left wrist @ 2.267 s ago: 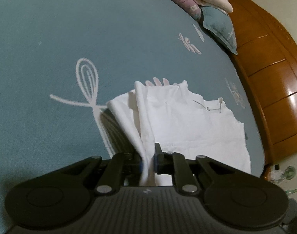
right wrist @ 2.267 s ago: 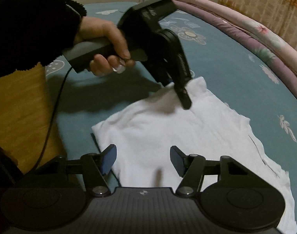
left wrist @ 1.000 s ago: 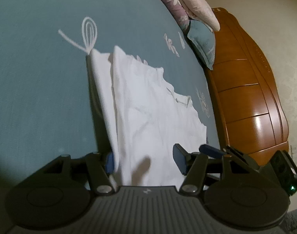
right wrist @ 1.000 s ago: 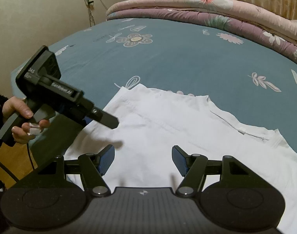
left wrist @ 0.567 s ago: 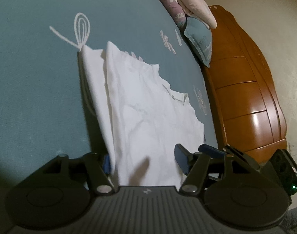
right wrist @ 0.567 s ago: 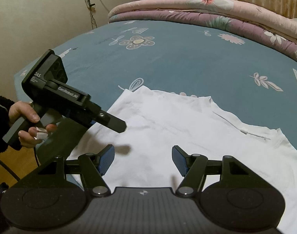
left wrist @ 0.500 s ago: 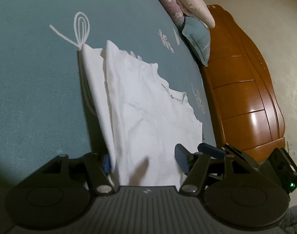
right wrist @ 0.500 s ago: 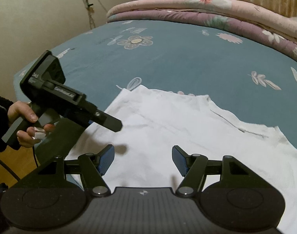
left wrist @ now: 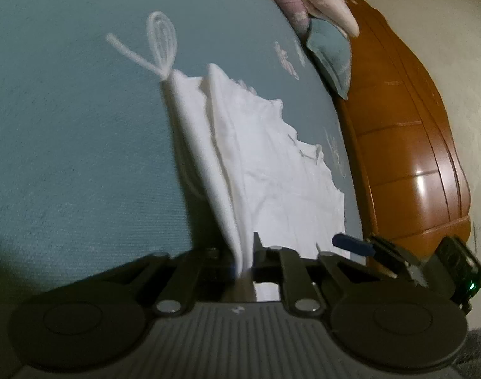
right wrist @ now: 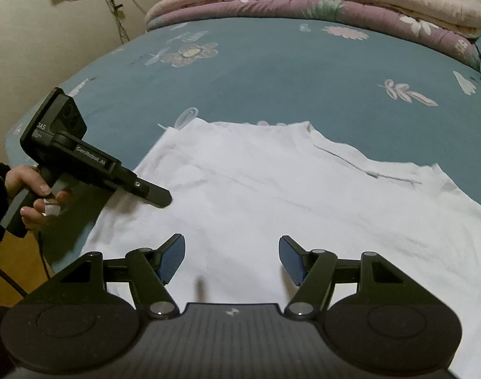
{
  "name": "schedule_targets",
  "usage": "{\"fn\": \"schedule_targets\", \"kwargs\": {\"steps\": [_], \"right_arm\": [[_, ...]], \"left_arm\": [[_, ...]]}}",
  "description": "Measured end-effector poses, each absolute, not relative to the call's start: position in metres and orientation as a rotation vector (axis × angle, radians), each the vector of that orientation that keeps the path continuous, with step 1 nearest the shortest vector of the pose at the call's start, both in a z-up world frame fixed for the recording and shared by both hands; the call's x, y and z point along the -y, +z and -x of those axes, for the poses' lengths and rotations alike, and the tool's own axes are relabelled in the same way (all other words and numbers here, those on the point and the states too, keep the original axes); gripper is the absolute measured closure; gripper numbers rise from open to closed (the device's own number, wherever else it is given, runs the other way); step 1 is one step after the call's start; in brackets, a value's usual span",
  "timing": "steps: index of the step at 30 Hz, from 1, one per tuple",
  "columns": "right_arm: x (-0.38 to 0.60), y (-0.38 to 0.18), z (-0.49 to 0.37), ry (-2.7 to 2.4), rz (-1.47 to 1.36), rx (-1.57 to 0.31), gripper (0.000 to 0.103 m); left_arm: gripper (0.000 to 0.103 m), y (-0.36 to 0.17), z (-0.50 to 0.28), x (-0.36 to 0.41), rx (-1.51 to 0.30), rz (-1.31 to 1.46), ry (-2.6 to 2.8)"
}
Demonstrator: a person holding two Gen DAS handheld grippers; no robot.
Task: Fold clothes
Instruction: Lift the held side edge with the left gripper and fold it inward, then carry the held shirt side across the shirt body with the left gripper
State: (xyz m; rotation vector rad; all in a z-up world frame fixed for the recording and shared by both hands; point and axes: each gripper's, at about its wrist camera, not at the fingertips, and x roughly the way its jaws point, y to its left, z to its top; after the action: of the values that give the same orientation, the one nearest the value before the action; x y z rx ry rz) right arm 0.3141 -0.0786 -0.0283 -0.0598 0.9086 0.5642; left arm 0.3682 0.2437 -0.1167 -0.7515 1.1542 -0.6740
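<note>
White shirt [right wrist: 272,195] spread flat on teal bedsheet [right wrist: 272,75]. Left gripper [left wrist: 244,259] closing, pinching shirt's side edge for folding over; right gripper [right wrist: 231,257] spread wide above near hem, ready.

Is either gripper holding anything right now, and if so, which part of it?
The left gripper is closing on the white garment, with a raised fold at its near edge pinched between its fingers. The right gripper is open above the cloth, holding nothing.

My white garment [right wrist: 272,189], probably a T-shirt, lies spread flat on the teal bedspread [right wrist: 272,72], slightly wrinkled. Its near left edge [left wrist: 221,195] is bunched into a raised ridge, pinched up off the bed.
</note>
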Motion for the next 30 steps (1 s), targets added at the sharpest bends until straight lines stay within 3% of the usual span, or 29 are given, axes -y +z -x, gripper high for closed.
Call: {"fn": "schedule_targets", "kwargs": {"steps": [7, 15, 20, 30], "right_arm": [[0.094, -0.034, -0.321, 0.539, -0.046, -0.946, 0.032], [0.114, -0.043, -0.335, 0.421, -0.210, -0.981, 0.023], [0.128, -0.058, -0.351, 0.362, -0.354, -1.021, 0.021], [0.131, -0.050, -0.382, 0.284, -0.343, -0.965, 0.020]], "left_arm": [[0.091, -0.098, -0.368, -0.226, -1.172, 0.641, -0.603], [0.096, -0.069, -0.363, -0.200, -1.138, 0.436, -0.555], [0.096, -0.069, -0.362, -0.200, -1.139, 0.441, -0.550], [0.096, -0.060, -0.370, -0.195, -1.159, 0.477, -0.560]]}}
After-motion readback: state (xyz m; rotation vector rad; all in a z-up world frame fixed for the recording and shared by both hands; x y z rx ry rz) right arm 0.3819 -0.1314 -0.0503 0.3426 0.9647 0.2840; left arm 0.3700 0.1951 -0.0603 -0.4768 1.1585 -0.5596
